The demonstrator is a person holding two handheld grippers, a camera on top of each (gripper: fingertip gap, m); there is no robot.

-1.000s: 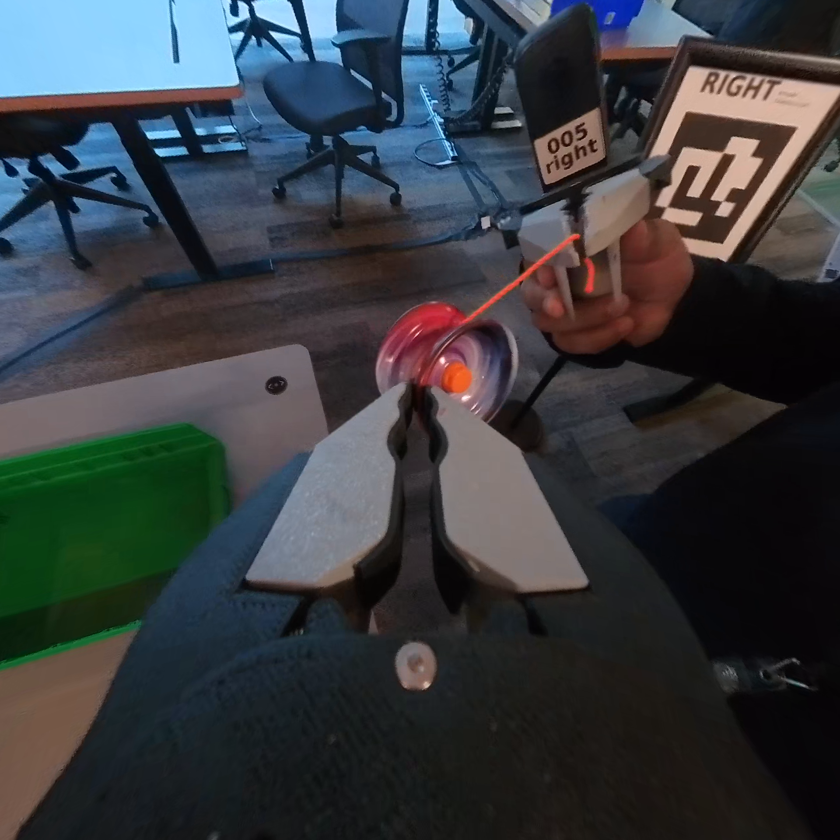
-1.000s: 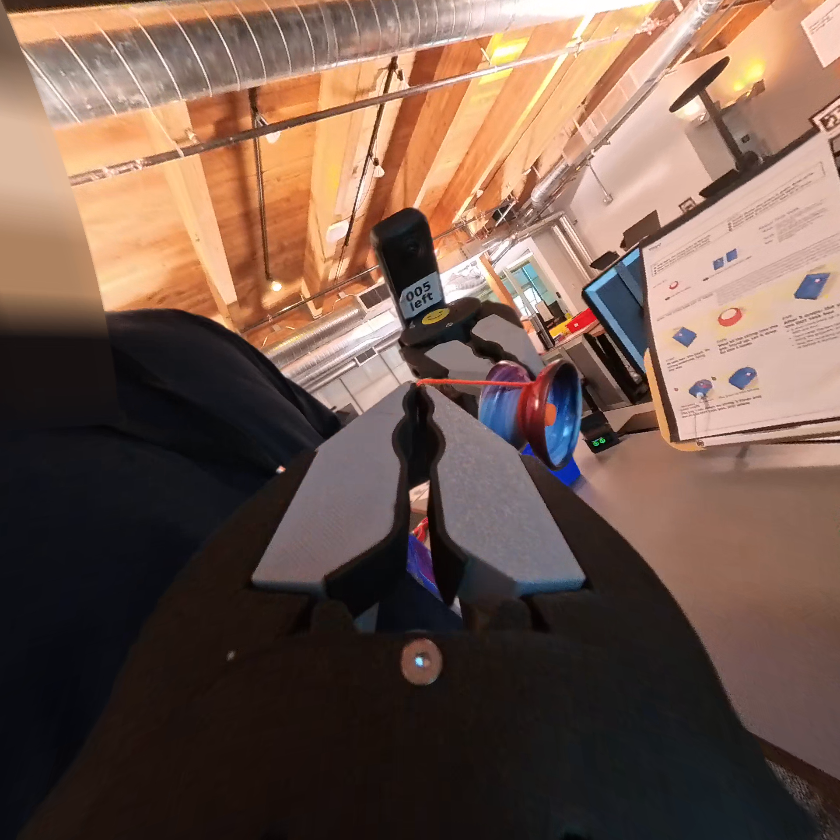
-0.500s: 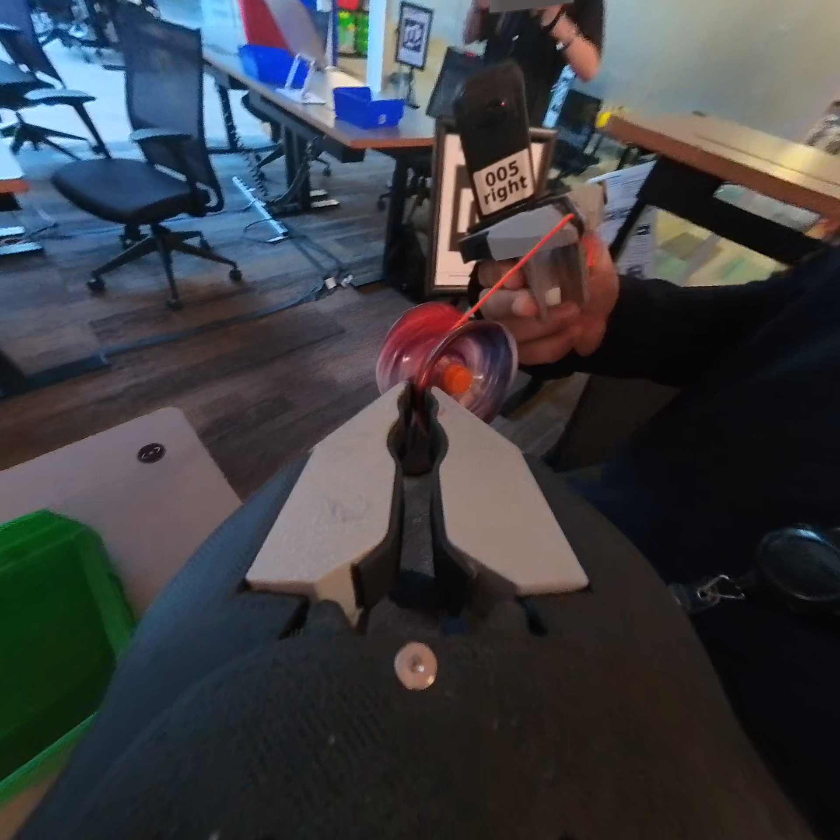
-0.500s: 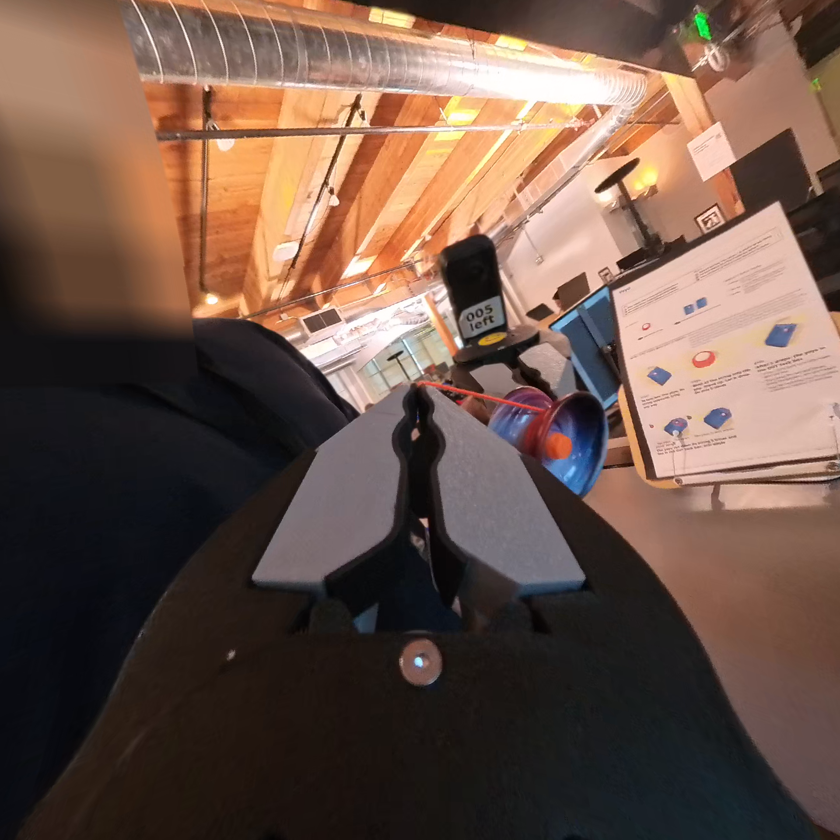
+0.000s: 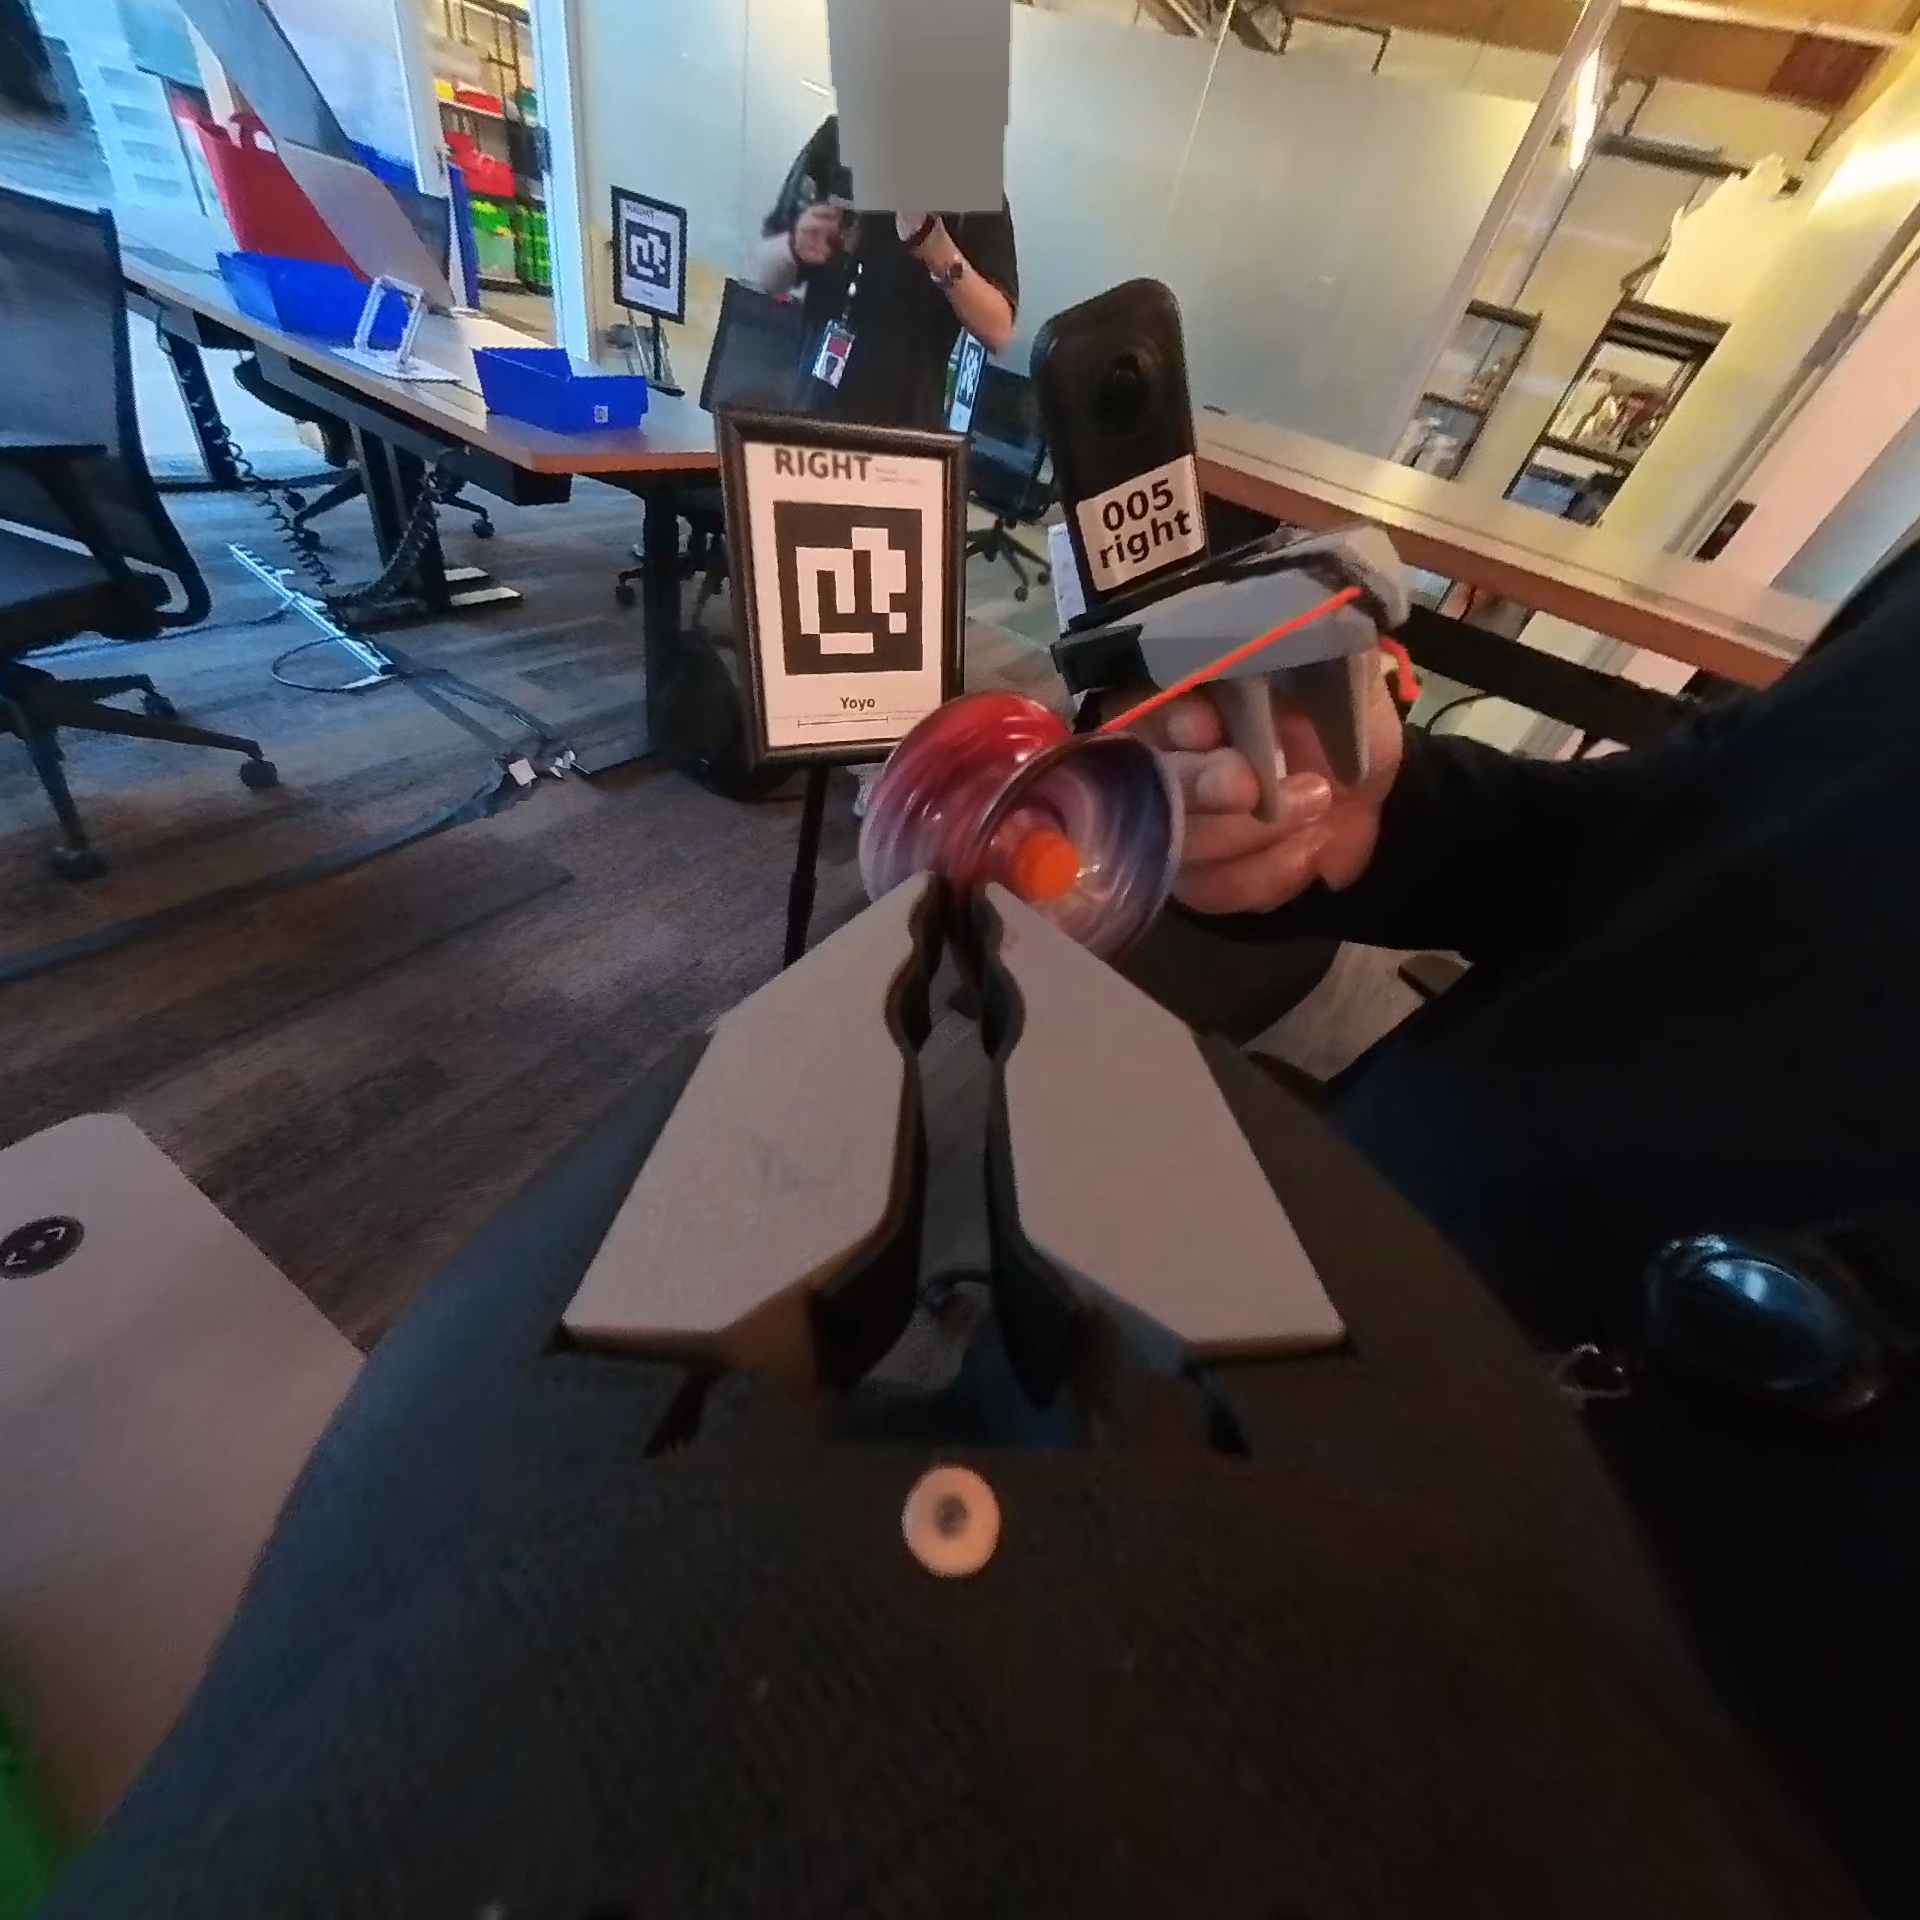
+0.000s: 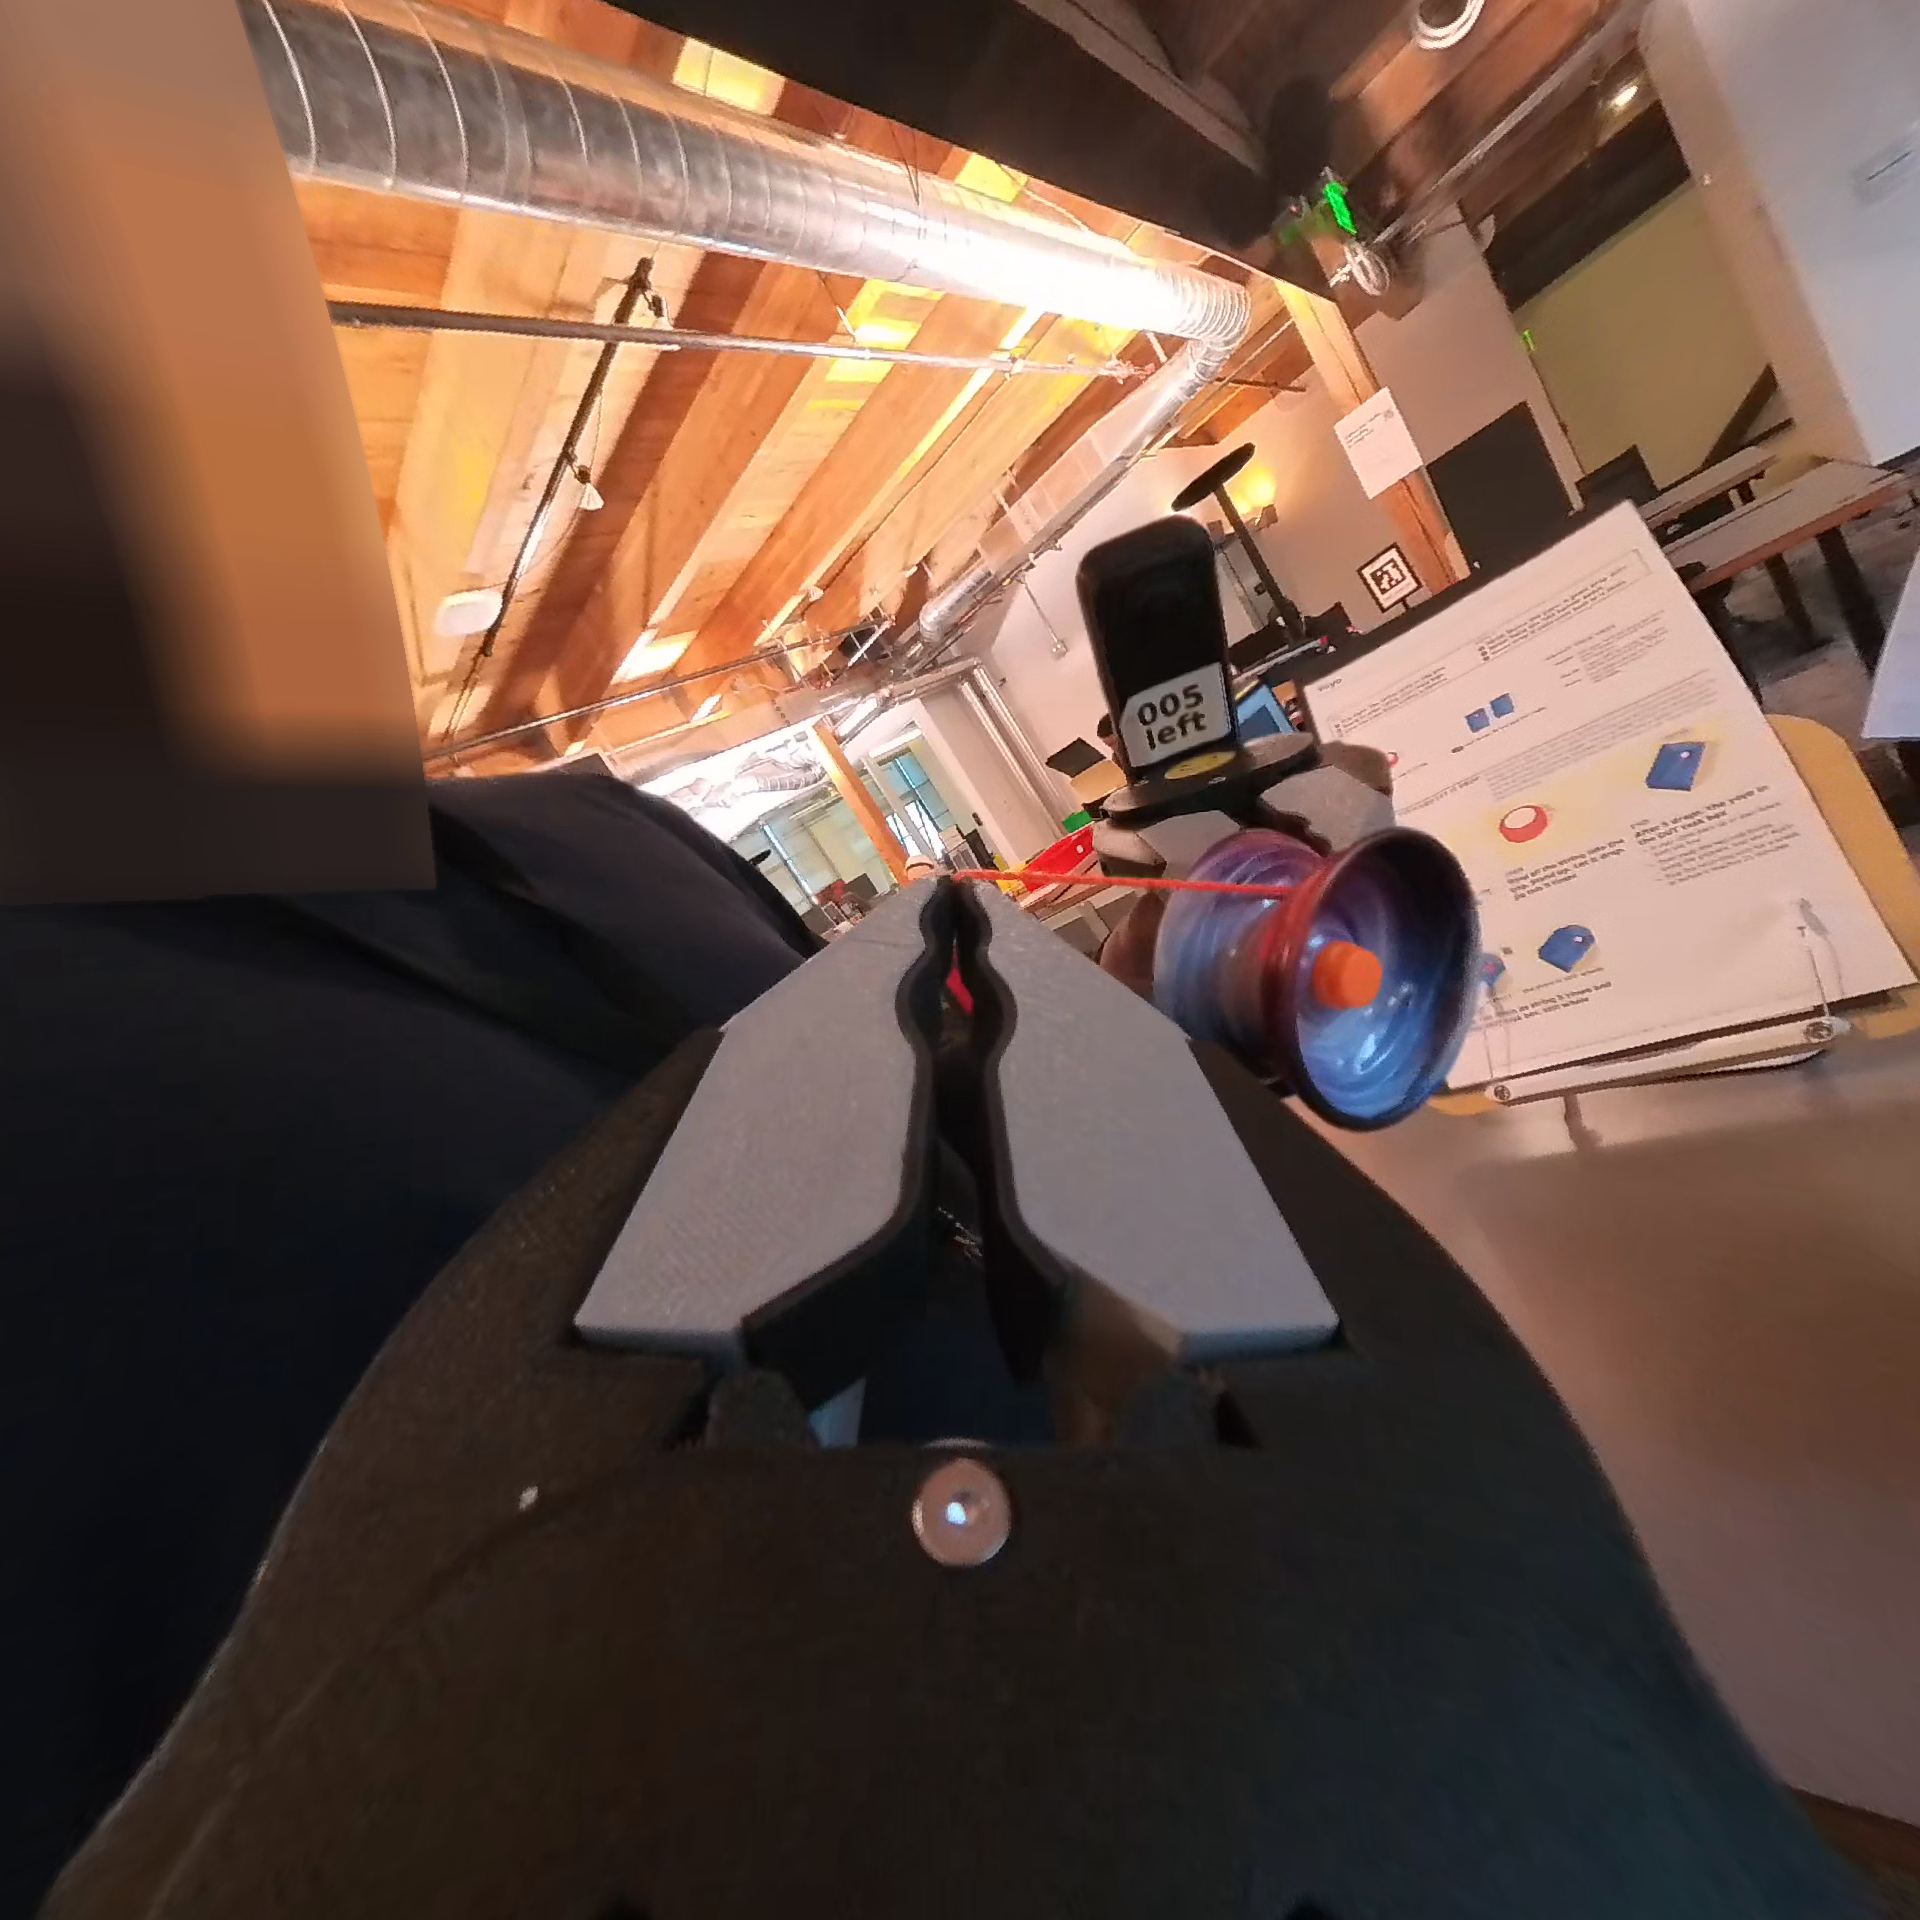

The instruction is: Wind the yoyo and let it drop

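Left wrist view shows my left tool [image 5: 961, 902] clamped on the rim of the red-purple yoyo [image 5: 1023, 823], while my right tool [image 6: 958, 900] pinches its taut orange string [image 6: 1122, 883].

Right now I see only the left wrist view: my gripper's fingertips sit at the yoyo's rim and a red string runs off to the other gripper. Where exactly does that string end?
Observer: In the right wrist view the red string ends at the very tips of the right gripper, whose fingers are closed on it.
Operator: Is it slack?
Observer: No, it runs in a straight line from those tips into the groove of the yoyo.
Operator: What lies behind the yoyo on that side?
Observer: A tilted instruction sheet on a stand, on a tabletop.
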